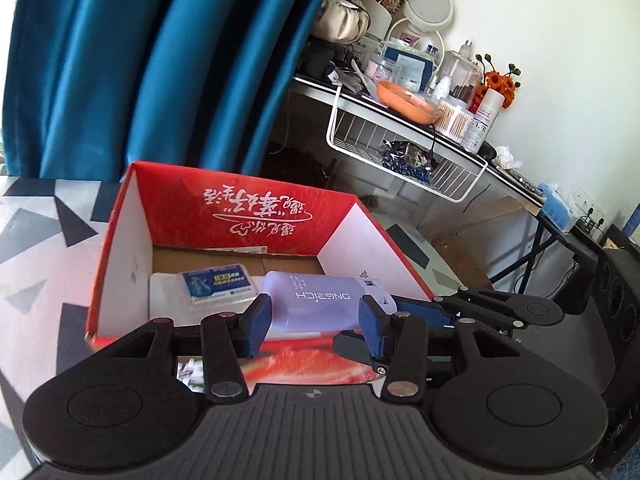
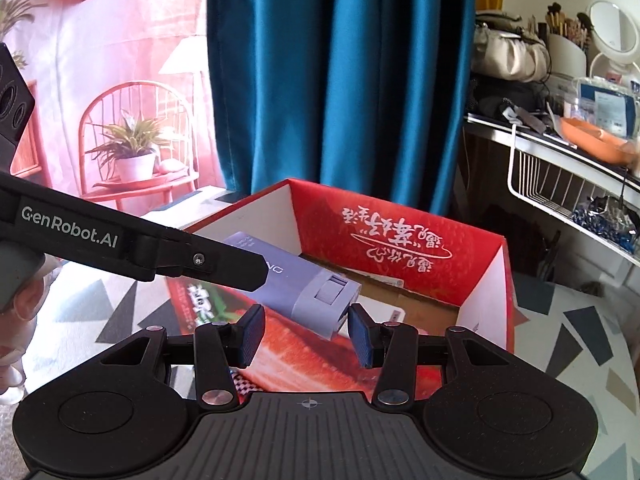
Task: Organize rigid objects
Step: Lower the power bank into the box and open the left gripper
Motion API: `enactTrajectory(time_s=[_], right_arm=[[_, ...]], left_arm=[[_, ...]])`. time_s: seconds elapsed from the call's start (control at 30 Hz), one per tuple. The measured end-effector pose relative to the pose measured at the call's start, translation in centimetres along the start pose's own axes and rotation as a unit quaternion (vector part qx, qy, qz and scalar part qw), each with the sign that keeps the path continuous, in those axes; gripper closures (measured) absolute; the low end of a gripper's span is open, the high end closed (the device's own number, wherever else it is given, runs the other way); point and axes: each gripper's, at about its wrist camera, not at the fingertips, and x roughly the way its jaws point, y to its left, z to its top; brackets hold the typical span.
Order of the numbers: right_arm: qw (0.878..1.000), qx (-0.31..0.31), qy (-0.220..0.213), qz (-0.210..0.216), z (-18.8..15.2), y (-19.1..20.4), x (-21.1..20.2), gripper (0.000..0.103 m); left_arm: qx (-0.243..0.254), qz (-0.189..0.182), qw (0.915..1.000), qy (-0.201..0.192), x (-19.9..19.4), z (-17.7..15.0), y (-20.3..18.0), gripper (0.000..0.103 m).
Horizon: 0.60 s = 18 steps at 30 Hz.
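Lavender power bank [image 1: 320,300] clamped between both grippers' jaws.

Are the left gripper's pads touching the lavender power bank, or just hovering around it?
Touching. In the left wrist view the left gripper has its blue pads pressed against both sides of the lavender power bank, with no gap visible.

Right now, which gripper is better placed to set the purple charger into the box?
Left: the left gripper clamps the purple charger mid-body over the red box; the right gripper flanks its end.
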Motion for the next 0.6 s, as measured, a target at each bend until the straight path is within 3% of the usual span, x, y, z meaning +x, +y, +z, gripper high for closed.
enactTrajectory(time_s=[0.17,0.4,0.6], right_arm=[[0.999,0.021,0.028,-0.005,1.0,-3.2,3.0,0.061],[0.994,0.059,0.088,-0.040,1.0,-7.2,7.0,0.064],[0.992,0.061,0.103,-0.046,0.6,-7.5,7.9,0.065]], left_arm=[[-0.024,-0.019,0.9986,0.043,4.5,2.0,0.9,0.054],[-0.074,-0.046,0.9919,0.093,9.4,2.0,2.0,0.054],[-0.086,-0.032,0.9901,0.106,10.7,1.5,2.8,0.054]])
